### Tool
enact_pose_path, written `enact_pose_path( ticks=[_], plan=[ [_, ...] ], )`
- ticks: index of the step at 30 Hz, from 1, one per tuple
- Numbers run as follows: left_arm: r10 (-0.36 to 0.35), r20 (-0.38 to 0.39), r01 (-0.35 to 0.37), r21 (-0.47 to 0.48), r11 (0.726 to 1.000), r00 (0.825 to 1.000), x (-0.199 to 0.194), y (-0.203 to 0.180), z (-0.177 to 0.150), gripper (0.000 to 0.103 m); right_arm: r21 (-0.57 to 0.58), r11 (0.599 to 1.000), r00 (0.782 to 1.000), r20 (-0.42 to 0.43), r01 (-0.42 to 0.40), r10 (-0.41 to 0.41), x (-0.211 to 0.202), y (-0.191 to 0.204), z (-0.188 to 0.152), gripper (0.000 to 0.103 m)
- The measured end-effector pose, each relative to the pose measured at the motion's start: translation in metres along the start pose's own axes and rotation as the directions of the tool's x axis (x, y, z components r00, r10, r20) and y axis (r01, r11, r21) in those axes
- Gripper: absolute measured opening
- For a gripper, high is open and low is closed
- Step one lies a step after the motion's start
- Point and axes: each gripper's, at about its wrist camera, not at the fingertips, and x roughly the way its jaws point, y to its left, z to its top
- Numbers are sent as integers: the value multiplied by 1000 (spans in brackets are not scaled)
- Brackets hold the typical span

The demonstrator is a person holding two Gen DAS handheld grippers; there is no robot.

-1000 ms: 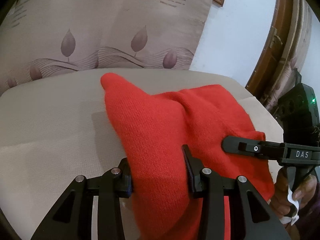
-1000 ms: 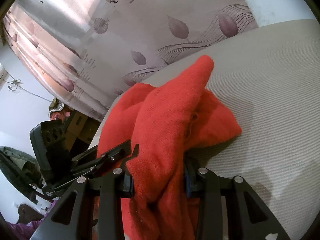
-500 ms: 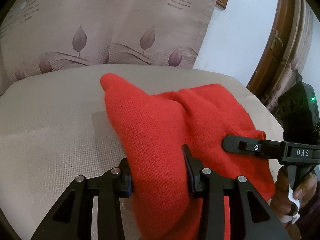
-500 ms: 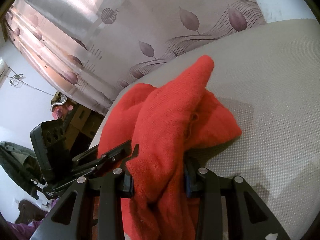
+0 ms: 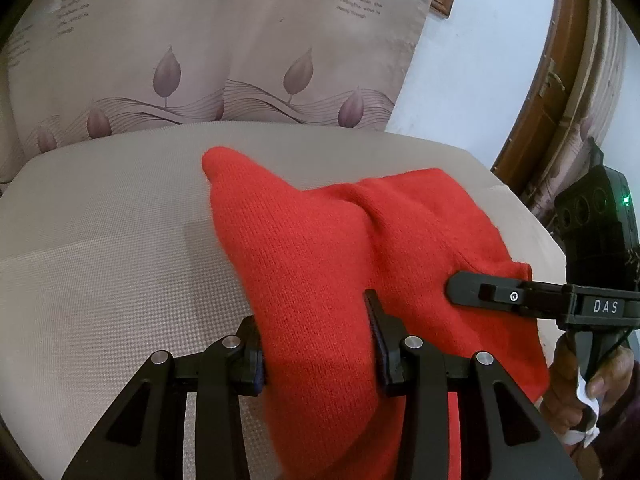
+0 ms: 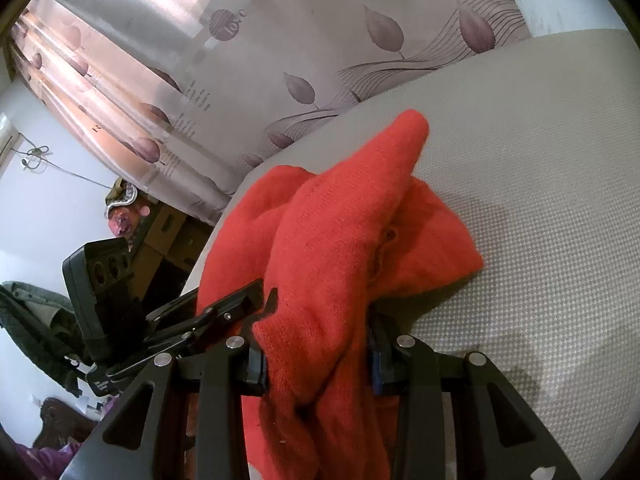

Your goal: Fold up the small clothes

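Garment: red knit (image 5: 320,280) on cushion (image 5: 100,260) | jaws: left gripper (image 5: 318,354), right gripper (image 6: 316,354) both clamp it

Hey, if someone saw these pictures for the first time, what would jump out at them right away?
The bright red knitted garment dominates both views, bunched on the beige mesh surface with one corner poking up. Both hand-held grippers are shut on it: the left hand-held gripper along its near edge, the right hand-held gripper on a thick fold. Behind hangs a curtain printed with purple leaves and lettering.
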Motion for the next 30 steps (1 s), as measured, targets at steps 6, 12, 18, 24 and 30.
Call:
enact_pose_path(
  ticks=[6, 12, 18, 24, 30],
  plan=[
    [7, 2, -7, 2, 1000, 1000, -8, 0, -7, 41, -10, 1000, 1000, -2, -8, 8, 1, 5, -4, 33],
    [12, 7, -12, 5, 1000, 1000, -19, 0, -13, 41, -7, 1000, 1000, -5, -20, 20, 0, 11, -12, 33],
    [17, 12, -17, 9, 1000, 1000, -32, 2, -21, 41, -13, 999, 1000, -11, -29, 29, -2, 20, -24, 33],
    [22, 22, -22, 7, 1000, 1000, -43, 4, -31, 41, -21, 999, 999, -20, -29, 29, -4, 29, -34, 33],
    [19, 29, -19, -2, 1000, 999, -49, 5, -41, 41, -30, 999, 999, -27, -22, 21, -6, 37, -41, 33]
  ],
)
